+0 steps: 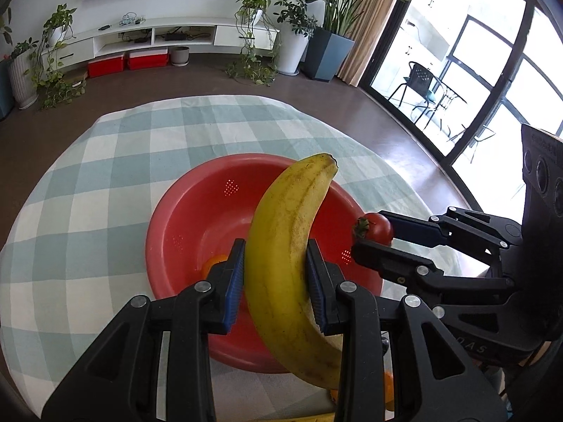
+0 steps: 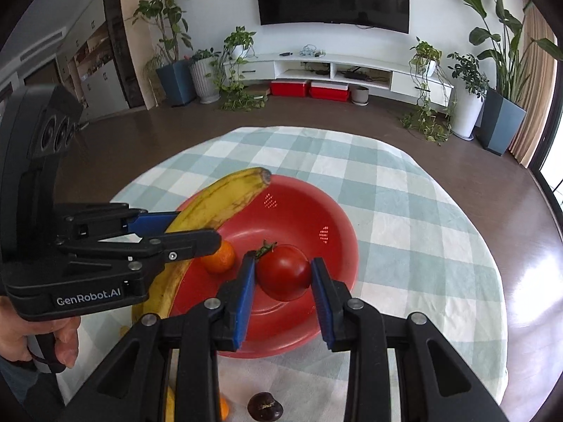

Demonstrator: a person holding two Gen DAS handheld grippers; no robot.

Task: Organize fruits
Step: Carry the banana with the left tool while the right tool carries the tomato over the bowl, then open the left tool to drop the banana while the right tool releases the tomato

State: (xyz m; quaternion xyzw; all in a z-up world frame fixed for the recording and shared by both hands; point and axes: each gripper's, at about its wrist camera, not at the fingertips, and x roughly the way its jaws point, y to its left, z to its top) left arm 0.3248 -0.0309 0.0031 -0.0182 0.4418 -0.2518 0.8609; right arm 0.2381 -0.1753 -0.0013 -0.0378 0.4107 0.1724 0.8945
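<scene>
My left gripper (image 1: 275, 249) is shut on a yellow banana (image 1: 285, 246), held upright over the red bowl (image 1: 183, 211); the same banana (image 2: 218, 200) crosses the bowl's left rim in the right wrist view. A red tomato (image 2: 284, 272) with a green stem sits clamped in my right gripper (image 2: 283, 263), above the red bowl (image 2: 316, 207). From the left wrist view the right gripper (image 1: 369, 232) reaches in from the right with the tomato (image 1: 376, 227). An orange (image 2: 220, 256) lies inside the bowl, partly hidden by the left gripper (image 2: 197, 232).
The bowl rests on a round table with a green-and-white checked cloth (image 2: 404, 211). A dark brown fruit (image 2: 264, 406) and bits of orange and yellow fruit (image 2: 223, 408) lie on the cloth near the front edge. A hand (image 2: 38, 341) holds the left gripper's handle.
</scene>
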